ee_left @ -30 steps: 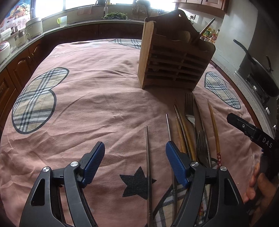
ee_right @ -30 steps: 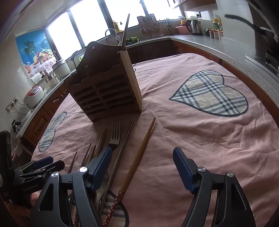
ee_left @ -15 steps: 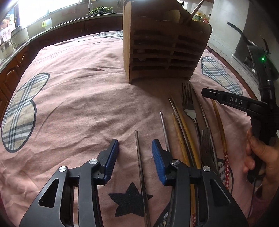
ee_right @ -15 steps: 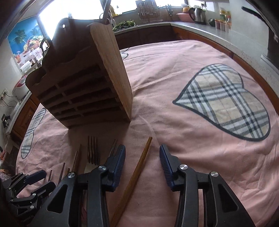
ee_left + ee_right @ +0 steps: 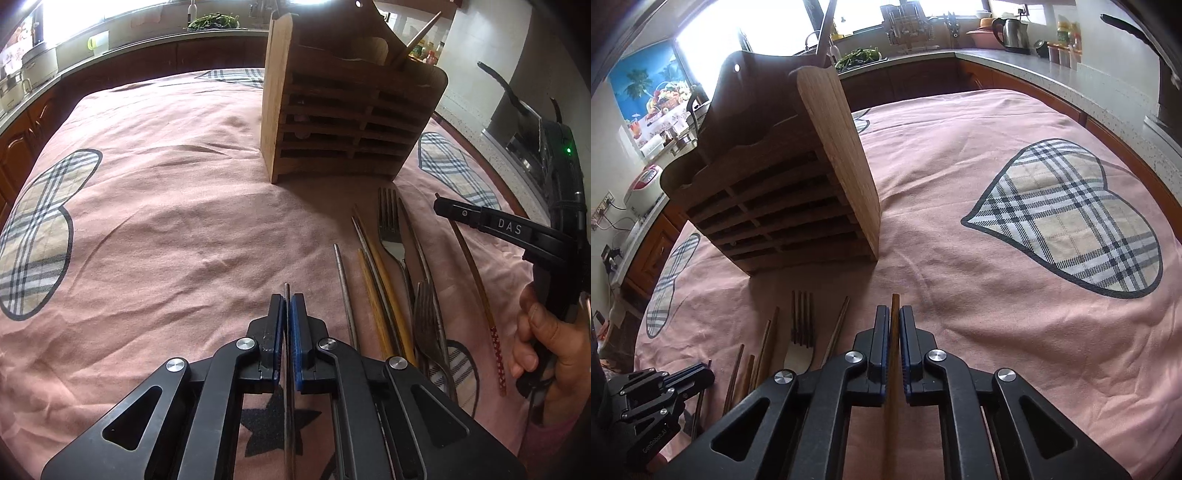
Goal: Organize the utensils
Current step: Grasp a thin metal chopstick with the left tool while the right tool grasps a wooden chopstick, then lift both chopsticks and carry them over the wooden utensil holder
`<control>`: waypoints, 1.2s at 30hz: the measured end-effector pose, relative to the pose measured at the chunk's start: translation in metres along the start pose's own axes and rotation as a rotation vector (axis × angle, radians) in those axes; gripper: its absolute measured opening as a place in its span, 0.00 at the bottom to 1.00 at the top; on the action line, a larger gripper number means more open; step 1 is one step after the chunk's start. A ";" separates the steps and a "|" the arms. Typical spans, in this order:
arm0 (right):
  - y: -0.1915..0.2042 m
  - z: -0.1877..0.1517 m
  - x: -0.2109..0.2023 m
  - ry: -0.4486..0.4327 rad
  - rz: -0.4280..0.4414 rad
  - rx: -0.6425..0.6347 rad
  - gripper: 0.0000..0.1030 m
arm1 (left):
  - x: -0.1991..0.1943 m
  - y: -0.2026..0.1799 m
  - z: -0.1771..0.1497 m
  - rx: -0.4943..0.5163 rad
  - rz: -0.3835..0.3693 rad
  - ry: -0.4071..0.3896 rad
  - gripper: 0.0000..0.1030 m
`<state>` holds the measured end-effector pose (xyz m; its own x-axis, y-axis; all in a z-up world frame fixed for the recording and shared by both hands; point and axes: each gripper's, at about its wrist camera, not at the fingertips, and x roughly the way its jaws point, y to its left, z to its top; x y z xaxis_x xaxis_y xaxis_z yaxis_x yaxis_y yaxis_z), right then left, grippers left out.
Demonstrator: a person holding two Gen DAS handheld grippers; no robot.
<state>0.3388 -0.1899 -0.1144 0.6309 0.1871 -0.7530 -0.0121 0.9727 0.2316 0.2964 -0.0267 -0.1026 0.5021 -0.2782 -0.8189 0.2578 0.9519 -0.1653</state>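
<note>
My left gripper (image 5: 287, 301) is closing tight on a thin metal chopstick (image 5: 289, 424) that lies on the pink cloth, its pads pressing both sides. My right gripper (image 5: 894, 314) is likewise closing tight on a wooden chopstick (image 5: 891, 424). That chopstick's red patterned end (image 5: 496, 354) shows in the left wrist view. Between the two lie two forks (image 5: 391, 236) and several more chopsticks (image 5: 373, 295) side by side. A slatted wooden utensil holder (image 5: 347, 122) stands upright just beyond them, with a stick in its top. The right gripper (image 5: 441, 206) and left gripper (image 5: 707, 374) each show in the other's view.
A person's hand (image 5: 543, 343) holds the right gripper's handle. A pink cloth with plaid hearts (image 5: 1067, 218) covers the table. Dark counters ring it, with a kettle (image 5: 1010, 27), a rice cooker (image 5: 642, 184) and a pan handle (image 5: 498, 85) on them.
Both grippers went from wide open to shut, the left on the metal chopstick, the right on the wooden one. The right gripper moved in closer to the holder.
</note>
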 end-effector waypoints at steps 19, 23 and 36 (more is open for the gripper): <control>0.020 -0.007 -0.113 -0.174 0.132 -0.028 0.05 | -0.115 -0.008 -0.007 -0.003 -0.065 -0.211 0.03; 0.026 -0.010 -0.132 -0.207 0.140 -0.045 0.05 | -0.134 -0.008 -0.012 -0.005 -0.062 -0.249 0.03; 0.031 -0.023 -0.166 -0.265 0.137 -0.072 0.05 | -0.176 0.000 -0.030 -0.036 -0.040 -0.345 0.03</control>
<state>0.2164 -0.1873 0.0036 0.8000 0.2843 -0.5284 -0.1600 0.9498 0.2689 0.1835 0.0262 0.0245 0.7433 -0.3363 -0.5783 0.2568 0.9417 -0.2175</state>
